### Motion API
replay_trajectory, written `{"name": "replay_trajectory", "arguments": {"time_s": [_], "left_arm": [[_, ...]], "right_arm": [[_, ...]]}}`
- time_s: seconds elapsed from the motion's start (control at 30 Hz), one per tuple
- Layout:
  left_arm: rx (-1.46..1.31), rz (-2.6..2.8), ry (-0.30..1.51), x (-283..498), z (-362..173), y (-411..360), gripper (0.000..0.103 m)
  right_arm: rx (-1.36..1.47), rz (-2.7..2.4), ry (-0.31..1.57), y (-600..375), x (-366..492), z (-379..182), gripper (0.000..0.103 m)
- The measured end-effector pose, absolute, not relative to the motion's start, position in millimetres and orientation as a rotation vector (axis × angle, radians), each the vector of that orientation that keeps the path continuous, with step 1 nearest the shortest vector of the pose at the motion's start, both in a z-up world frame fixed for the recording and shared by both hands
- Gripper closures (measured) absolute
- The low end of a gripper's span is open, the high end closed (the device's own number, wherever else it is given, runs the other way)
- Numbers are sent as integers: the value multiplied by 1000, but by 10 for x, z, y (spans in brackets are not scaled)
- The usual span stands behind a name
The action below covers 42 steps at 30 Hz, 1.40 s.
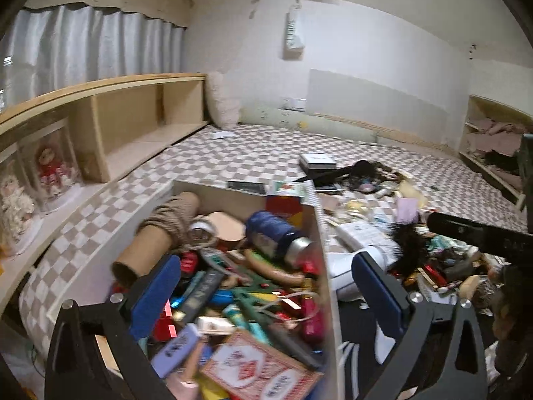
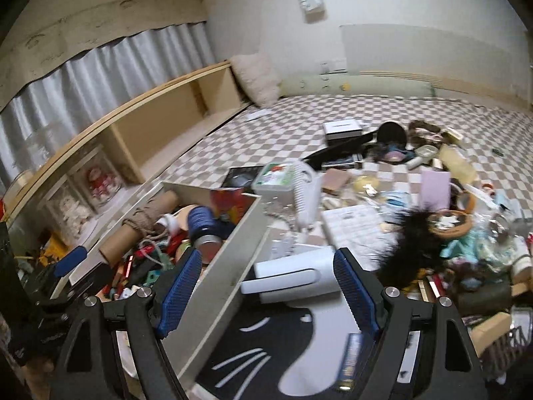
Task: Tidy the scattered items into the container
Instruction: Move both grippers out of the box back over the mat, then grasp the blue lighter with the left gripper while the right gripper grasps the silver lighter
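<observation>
Left claw (image 1: 266, 295) black-framed, blue ribbed pads, silver screws, right claw (image 2: 266, 295) alike

My left camera looks down close over the container (image 1: 319, 233); my right sits just beside its wall (image 2: 230, 260). Both face the checkered bed (image 1: 266, 146) and far wall.

- Container (image 1: 324, 250): contents at its near end smeared by motion blur; lower part cut off by the frame edge in the left wrist view.
- Patterned card box (image 1: 263, 371): print blurred, unreadable.
- Small blue-and-yellow box (image 2: 349, 360): blurred, lettering illegible, partly behind a right gripper finger.
- Black feathery item (image 2: 416, 243): outline smeared; kind cannot be told.
- Scattered pile on the bed (image 2: 466, 200): small pieces too blurred to identify.
- Dolls on the shelf (image 1: 50, 170): details unclear.
</observation>
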<state>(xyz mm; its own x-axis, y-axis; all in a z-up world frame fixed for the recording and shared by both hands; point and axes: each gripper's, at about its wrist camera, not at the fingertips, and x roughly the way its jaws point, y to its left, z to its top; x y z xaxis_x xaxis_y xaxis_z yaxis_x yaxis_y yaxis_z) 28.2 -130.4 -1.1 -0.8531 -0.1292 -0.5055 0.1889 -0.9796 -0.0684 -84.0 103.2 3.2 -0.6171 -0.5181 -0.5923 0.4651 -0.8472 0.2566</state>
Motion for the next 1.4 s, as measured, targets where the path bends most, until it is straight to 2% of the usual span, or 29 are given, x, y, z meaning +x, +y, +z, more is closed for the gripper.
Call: {"name": "replay_trajectory", "arguments": {"time_s": [0.07,0.1,0.13,0.17,0.4,0.63,1.0,1.4], "left_arm": [[776,-2887,154,248,1,-1212,0],[777,-2892,142,233,3,-1170,0],[778,-2898,134,217,5,-1130,0],[781,-2905,126,200,7,-1088,0],[793,-2956,166,68,33,-821,0],[780,-3017,128,-66,65,-429,0],[915,-3096,29,-314,-254,270,0],[1105,-3062,15,-504,-714,551,0]], "right_arm": [[915,-2449,-100,1145,-843,35,18],[919,-2461,-103,1201,-846,33,14],[924,-2473,-106,1260,-849,32,3],[925,-2489,-110,1325,-847,34,0],[884,-2580,-83,1685,-840,92,0],[886,-2664,-9,1979,-845,69,0],[1004,-2712,-164,2515,-1001,-196,0],[1139,-2691,-163,2619,-1057,-668,0]]}}
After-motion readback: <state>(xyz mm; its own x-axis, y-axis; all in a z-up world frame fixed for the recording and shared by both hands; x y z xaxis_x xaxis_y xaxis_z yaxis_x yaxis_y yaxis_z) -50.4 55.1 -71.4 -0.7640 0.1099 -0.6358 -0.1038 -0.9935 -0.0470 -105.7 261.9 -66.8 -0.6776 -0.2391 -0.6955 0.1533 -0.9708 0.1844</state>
